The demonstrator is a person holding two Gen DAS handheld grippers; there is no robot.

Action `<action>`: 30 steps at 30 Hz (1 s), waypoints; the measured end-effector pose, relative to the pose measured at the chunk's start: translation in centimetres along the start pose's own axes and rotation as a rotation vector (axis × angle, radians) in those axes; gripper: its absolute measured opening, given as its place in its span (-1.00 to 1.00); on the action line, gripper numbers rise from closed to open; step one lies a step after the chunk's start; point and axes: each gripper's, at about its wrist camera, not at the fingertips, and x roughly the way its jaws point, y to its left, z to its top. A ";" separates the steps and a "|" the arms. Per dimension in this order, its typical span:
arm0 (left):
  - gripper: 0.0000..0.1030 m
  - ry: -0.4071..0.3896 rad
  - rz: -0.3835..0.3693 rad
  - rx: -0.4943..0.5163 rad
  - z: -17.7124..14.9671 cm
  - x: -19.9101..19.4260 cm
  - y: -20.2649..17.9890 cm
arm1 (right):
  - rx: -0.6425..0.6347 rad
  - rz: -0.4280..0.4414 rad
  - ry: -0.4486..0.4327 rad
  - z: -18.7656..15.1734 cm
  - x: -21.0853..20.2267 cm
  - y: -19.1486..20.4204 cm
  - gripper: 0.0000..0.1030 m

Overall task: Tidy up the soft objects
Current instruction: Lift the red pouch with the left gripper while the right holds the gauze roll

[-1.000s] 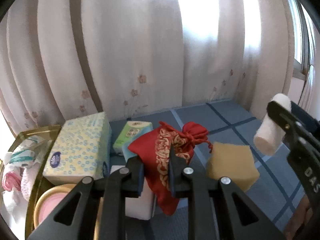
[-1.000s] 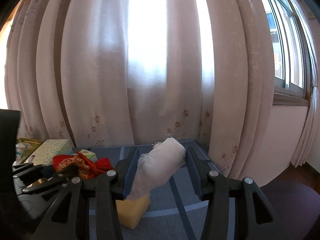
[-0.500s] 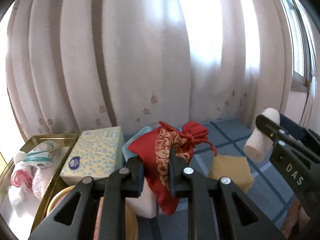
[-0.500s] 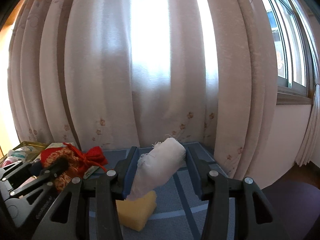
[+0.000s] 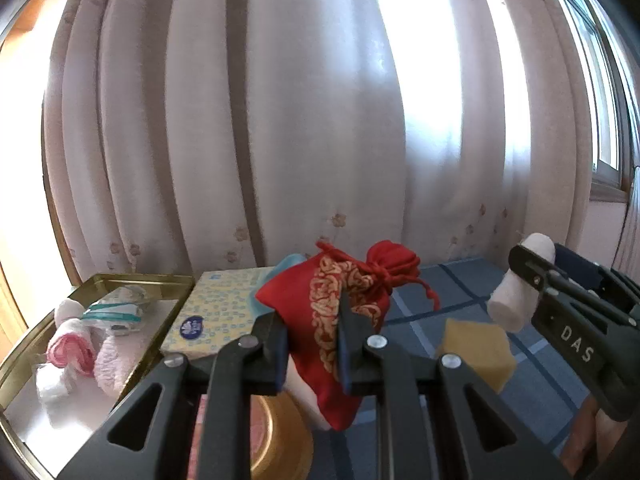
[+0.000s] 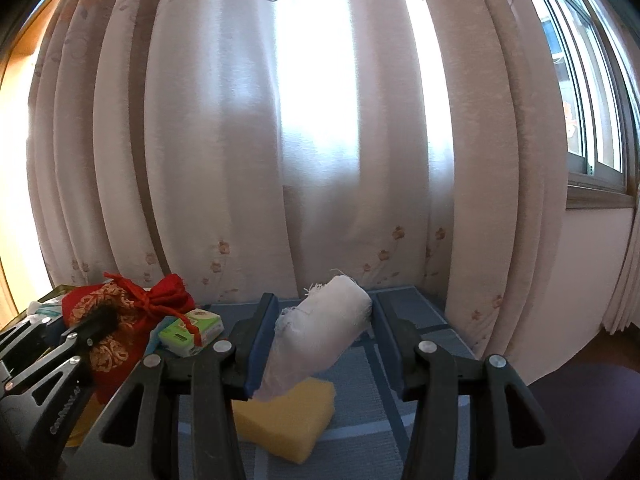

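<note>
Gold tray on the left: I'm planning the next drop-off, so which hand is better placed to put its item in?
Probably the left. Its gripper, shut on the red pouch, sits near the gold tray. The right gripper, holding the white cloth roll, is farther away, above the yellow sponge.

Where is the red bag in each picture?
Left wrist view: the red bag is in the lower middle, pinched in the left gripper, hanging over the tissue box.
Right wrist view: the red bag is at the lower left, again in the left gripper.
Shared landmark: the yellow sponge on the blue mat, to the bag's right in both views.
</note>
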 end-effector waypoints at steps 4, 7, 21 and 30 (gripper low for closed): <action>-0.66 -0.002 0.009 -0.013 -0.1 -0.3 0.4 | -0.003 0.006 0.000 0.0 0.0 0.3 -0.02; -0.66 -0.004 0.012 -0.024 -0.2 -0.5 0.9 | -0.007 0.020 -0.002 -0.1 -0.2 0.8 -0.02; -0.66 -0.029 0.036 -0.064 -0.7 -1.7 2.6 | -0.030 0.045 -0.001 -0.2 -0.8 2.9 -0.02; -0.66 -0.033 0.059 -0.078 -0.8 -2.2 3.7 | -0.036 0.060 0.001 -0.4 -0.9 3.9 -0.02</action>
